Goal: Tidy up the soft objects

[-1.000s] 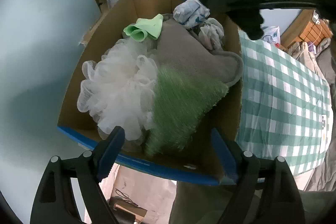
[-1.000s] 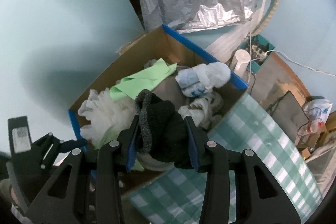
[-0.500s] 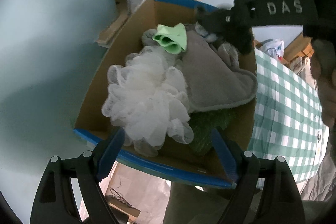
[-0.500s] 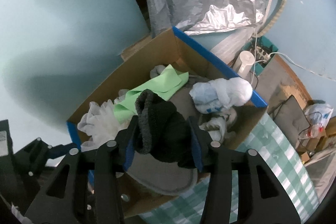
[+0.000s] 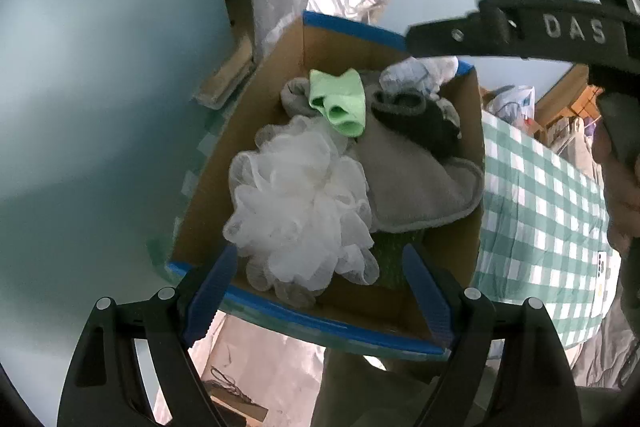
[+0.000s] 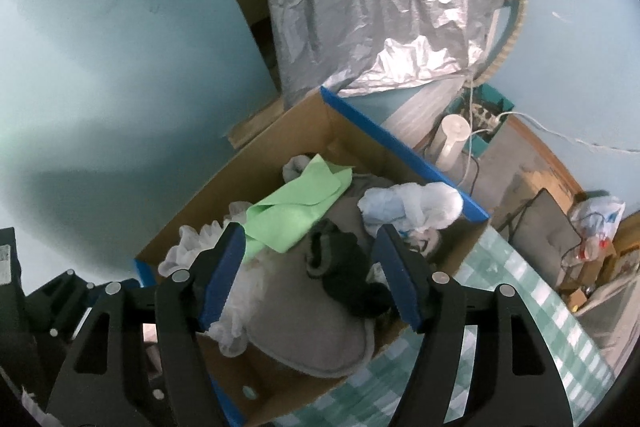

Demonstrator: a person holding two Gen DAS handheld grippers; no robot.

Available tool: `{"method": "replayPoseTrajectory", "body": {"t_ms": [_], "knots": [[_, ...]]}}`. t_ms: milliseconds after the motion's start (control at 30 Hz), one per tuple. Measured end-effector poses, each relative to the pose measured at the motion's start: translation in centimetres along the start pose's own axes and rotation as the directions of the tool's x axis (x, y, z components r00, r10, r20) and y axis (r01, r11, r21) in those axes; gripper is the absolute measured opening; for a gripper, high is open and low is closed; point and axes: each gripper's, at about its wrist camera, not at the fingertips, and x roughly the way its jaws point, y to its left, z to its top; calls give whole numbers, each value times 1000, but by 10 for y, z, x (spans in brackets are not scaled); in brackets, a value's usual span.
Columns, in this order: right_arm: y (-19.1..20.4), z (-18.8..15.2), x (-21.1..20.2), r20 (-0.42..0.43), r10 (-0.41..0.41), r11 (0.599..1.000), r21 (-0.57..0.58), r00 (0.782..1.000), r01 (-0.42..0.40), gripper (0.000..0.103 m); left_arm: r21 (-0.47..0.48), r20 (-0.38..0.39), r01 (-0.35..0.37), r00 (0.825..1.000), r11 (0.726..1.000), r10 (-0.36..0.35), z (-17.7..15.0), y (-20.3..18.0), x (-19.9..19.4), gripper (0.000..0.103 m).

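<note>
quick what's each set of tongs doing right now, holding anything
Left tongs: open, holding nothing, above the cardboard box.
Right tongs: jaws opening, holding nothing; the dark sock lies loose in the box below them.

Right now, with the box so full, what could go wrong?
The black knitted sock lies loose on top, between the opening jaws of the right gripper; it might snag a pad. The fluffy white mesh sponge bulges near the cardboard box's blue-taped rim and could tumble out if bumped.
</note>
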Motion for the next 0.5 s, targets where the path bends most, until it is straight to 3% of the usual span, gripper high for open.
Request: {"method": "replayPoseTrajectory", "body": {"t_ms": [500], "knots": [[-6,-10,-48,50,-54,996,75,997,51,71,-54,103,-7,995,999,12,23,27,-51,89]]}}
